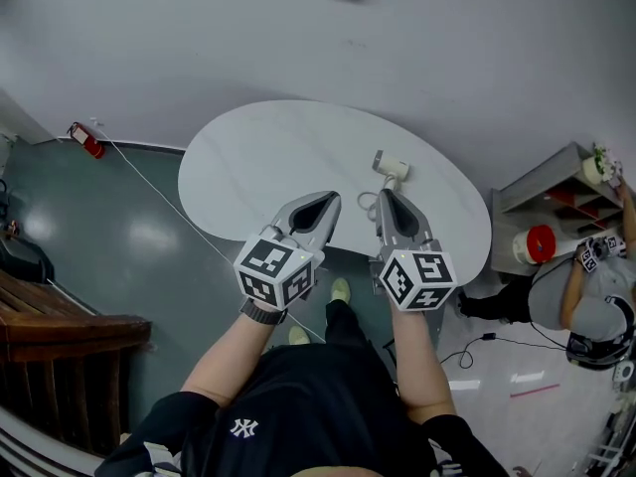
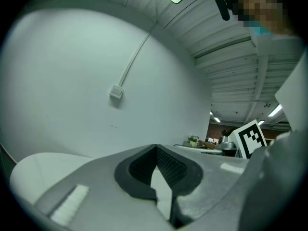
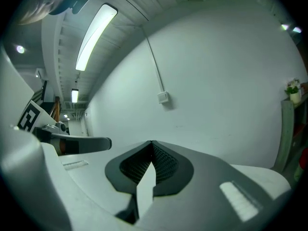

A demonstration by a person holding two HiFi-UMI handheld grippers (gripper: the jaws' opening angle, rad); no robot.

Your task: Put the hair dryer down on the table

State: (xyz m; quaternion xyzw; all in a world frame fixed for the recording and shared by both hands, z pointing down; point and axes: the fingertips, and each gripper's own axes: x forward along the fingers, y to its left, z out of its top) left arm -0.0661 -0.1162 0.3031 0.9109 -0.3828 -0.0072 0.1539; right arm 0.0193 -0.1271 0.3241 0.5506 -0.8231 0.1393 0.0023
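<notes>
A small white hair dryer lies on the white oval table, toward its right side, with its cord curling toward the near edge. Neither gripper touches it. My right gripper hovers just short of the dryer, over the cord, shut and holding nothing. My left gripper is beside it to the left, also shut and holding nothing. The left gripper view has the jaw tips meeting against the wall, and the right gripper view has the tips meeting too. The dryer is in neither gripper view.
A red fire extinguisher stands by the wall at left, and a thin cable crosses the floor. A grey shelf unit and a red-and-white drum stand right of the table. Another person works at far right. Wooden furniture is at lower left.
</notes>
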